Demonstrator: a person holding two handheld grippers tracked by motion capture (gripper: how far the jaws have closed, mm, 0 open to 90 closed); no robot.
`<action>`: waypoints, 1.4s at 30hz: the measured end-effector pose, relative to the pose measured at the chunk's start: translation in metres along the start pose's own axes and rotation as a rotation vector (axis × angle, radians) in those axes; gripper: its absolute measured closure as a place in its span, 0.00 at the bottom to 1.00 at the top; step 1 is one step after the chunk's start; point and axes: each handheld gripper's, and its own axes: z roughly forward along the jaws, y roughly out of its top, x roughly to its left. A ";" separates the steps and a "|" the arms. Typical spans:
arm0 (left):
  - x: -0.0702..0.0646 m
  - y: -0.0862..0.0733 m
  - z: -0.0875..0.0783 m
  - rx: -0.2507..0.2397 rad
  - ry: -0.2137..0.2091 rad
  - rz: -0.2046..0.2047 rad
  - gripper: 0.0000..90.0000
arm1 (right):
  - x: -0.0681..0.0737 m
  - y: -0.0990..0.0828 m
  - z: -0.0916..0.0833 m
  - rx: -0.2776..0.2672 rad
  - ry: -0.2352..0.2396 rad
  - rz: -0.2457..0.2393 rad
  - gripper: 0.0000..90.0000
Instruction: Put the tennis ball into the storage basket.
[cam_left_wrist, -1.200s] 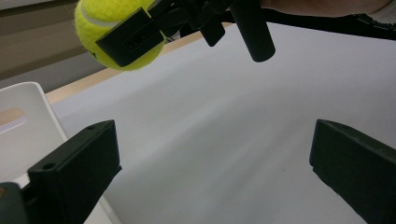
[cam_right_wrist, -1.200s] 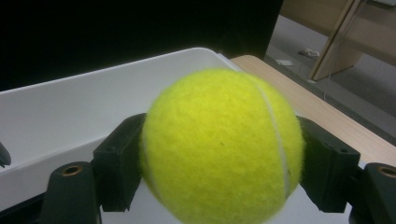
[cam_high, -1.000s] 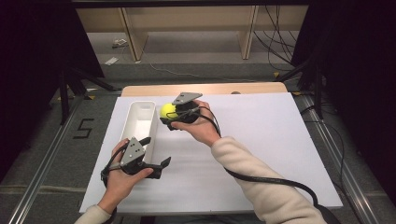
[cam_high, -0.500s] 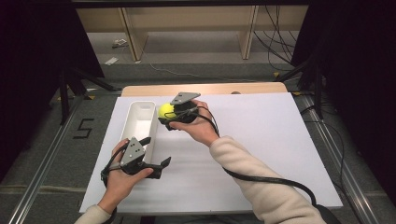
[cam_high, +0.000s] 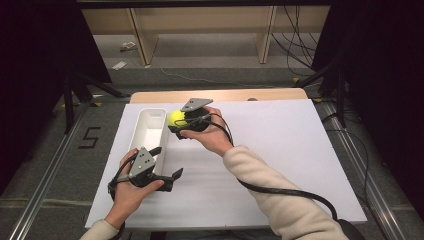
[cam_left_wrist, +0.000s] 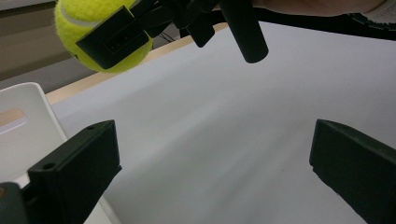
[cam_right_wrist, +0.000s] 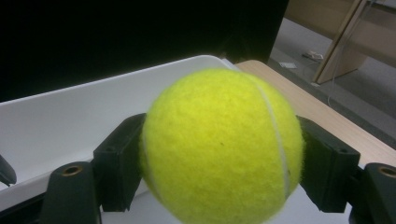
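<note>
Aloft, right tongs (cam_high: 176, 121) clenched on tennis ball (cam_high: 176, 118); left tongs (cam_high: 167, 162) released, low.

The right gripper (cam_high: 176, 121) was clamped on a tennis ball (cam_high: 176, 118) just beside the white bin (cam_high: 150, 131); the left gripper (cam_high: 167, 165), jaws spread wide, sat near the bin's near end.

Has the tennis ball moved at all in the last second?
No. In the high view the tennis ball, clamped in the right gripper, sits at the same spot beside the white bin's far right rim as before.
</note>
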 end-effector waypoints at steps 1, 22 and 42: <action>0.000 0.000 0.000 0.000 0.000 0.000 0.01 | 0.000 0.000 0.000 -0.001 0.001 -0.002 0.29; 0.000 0.000 0.000 -0.001 0.000 0.000 0.01 | 0.004 0.006 0.004 -0.002 0.009 -0.006 0.29; 0.000 0.000 0.000 0.000 0.000 0.001 0.01 | 0.007 0.011 0.008 -0.003 0.013 -0.010 0.29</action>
